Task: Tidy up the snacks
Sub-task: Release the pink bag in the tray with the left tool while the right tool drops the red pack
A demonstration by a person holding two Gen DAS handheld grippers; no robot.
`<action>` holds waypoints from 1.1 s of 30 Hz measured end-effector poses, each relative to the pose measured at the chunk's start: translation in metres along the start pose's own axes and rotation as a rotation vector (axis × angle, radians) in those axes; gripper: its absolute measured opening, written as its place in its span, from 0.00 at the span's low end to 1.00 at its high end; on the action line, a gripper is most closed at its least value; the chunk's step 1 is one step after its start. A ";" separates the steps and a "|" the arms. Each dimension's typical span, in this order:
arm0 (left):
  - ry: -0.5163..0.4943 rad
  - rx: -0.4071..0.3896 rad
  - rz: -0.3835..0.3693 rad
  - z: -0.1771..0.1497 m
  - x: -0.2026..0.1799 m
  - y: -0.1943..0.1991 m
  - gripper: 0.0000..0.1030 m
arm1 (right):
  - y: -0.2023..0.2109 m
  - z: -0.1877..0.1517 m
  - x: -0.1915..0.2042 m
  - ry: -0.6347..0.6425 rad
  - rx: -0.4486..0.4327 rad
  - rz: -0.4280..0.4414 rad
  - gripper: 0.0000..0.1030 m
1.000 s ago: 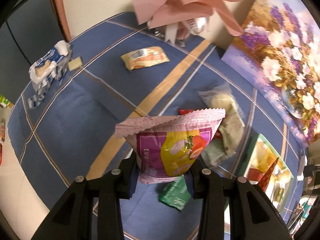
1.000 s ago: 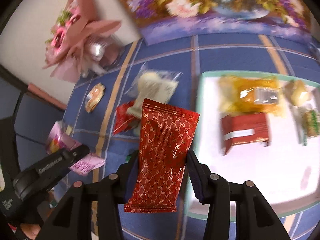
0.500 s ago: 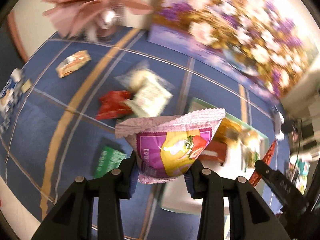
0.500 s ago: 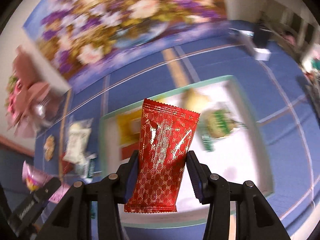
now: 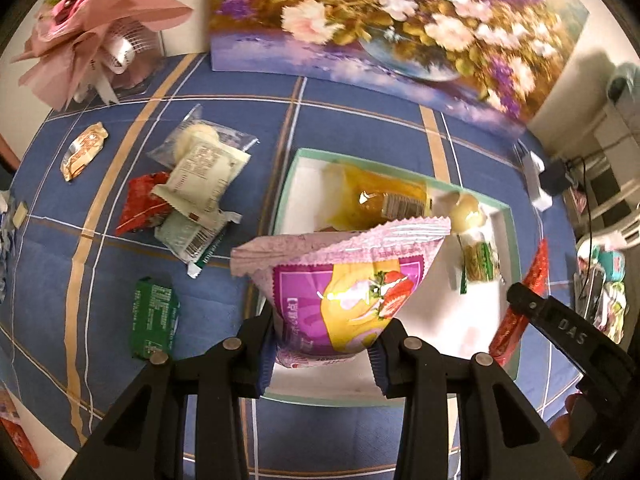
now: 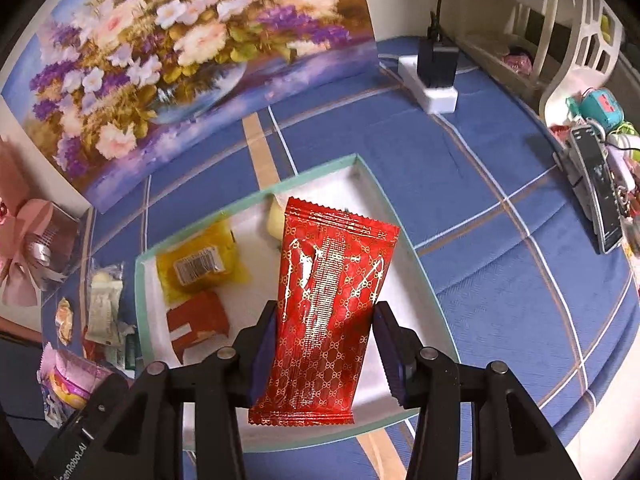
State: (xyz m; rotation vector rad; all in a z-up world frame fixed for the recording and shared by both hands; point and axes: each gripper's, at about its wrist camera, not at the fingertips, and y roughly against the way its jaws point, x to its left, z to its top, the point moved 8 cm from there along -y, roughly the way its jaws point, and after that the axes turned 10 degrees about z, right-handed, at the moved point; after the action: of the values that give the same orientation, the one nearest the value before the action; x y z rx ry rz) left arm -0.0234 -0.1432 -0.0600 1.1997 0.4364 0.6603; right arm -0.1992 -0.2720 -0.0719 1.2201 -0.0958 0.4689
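My left gripper is shut on a pink and purple snack bag and holds it above the near left part of the white tray with a green rim. My right gripper is shut on a red patterned snack packet, held upright over the same tray. The tray holds a yellow packet, a red and white packet, a pale round snack and a small green packet. Loose snacks lie left of the tray: a green packet, a red packet, white packets, an orange packet.
The blue checked tablecloth covers the table. A flower painting leans at the back. A pink bouquet stands back left. A white power strip with a black plug and a remote lie to the right.
Both grippers have swung right with their packets, from over the loose snacks on the cloth to above the tray. Both stay shut.
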 end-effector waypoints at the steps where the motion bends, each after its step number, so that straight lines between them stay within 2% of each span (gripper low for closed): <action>1: -0.010 0.005 0.004 -0.002 -0.003 -0.002 0.40 | -0.004 -0.002 -0.002 -0.002 0.014 -0.006 0.48; 7: -0.050 0.037 0.012 -0.009 -0.014 -0.011 0.40 | -0.022 -0.012 -0.012 -0.018 0.079 -0.033 0.48; 18: -0.084 0.076 0.043 -0.012 -0.024 -0.029 0.40 | -0.036 -0.021 -0.023 -0.039 0.132 -0.053 0.48; 20: -0.078 0.083 0.043 -0.012 -0.024 -0.032 0.42 | -0.038 -0.022 -0.023 -0.040 0.136 -0.052 0.48; 22: -0.075 0.082 0.043 -0.012 -0.025 -0.032 0.50 | -0.040 -0.022 -0.022 -0.036 0.138 -0.048 0.48; 26: -0.077 0.070 0.055 -0.010 -0.025 -0.030 0.52 | -0.041 -0.022 -0.021 -0.035 0.140 -0.041 0.48; 28: -0.066 0.071 0.054 -0.009 -0.023 -0.030 0.59 | -0.044 -0.021 -0.021 -0.037 0.142 -0.035 0.48; 33: -0.034 0.055 0.059 -0.004 -0.015 -0.023 0.60 | -0.042 -0.020 -0.023 -0.032 0.141 -0.021 0.48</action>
State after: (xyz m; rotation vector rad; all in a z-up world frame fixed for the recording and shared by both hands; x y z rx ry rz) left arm -0.0316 -0.1555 -0.0837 1.2783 0.3941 0.6806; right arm -0.2063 -0.2718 -0.1231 1.3656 -0.0785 0.4436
